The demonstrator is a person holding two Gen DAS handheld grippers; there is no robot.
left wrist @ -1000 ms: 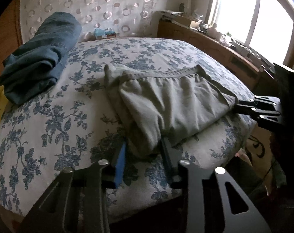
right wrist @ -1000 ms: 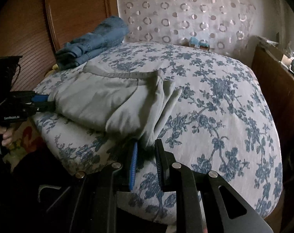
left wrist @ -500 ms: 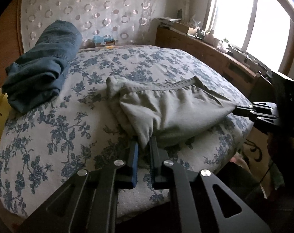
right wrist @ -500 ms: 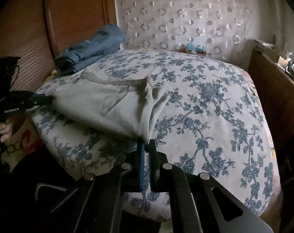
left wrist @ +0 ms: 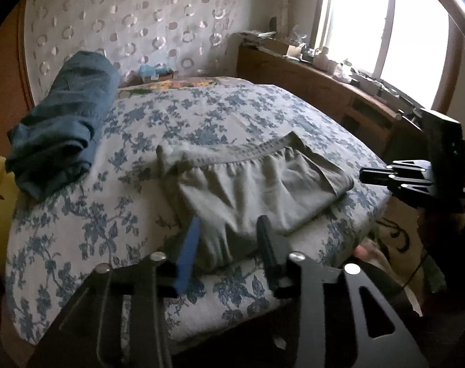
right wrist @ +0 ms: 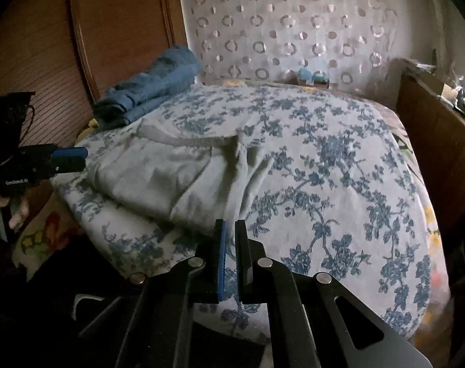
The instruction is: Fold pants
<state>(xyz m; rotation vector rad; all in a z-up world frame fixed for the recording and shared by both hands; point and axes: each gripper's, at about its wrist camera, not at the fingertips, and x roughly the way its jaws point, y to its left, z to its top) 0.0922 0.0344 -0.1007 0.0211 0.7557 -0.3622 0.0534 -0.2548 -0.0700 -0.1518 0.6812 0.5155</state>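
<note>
Nearest in the left wrist view, the left gripper [left wrist: 227,233] stands with its jaws apart over the near edge of the bed [left wrist: 88,224]. Half a second ago they were pinched almost together on the hem of the pants [left wrist: 257,184]; they have just been opening, and the near fold of grey cloth now lies loose between the blue pad and the black one, with a gap showing on each side, so nothing is gripped.

In the right wrist view the right gripper [right wrist: 229,230] has its jaws nearly together, only a narrow slit between the pads. A second ago they stood a little apart at the cloth edge; they closed since. The pants [right wrist: 171,178] end just at the fingertips, and whether a sliver of cloth is caught there cannot be told.

The pants lie folded on the near part of the flowered bedspread, waistband [left wrist: 232,153] turned toward the far side. Compared with a second ago the pile sits flatter and more compact, its near edge no longer pulled toward the left gripper.

Farther left, a bundle of blue jeans [left wrist: 63,135] rests by the headboard, well apart from the pants, unchanged. Beyond the bed hangs a curtain [left wrist: 140,24] with rings, and a bright window [left wrist: 385,30] at right.
</note>
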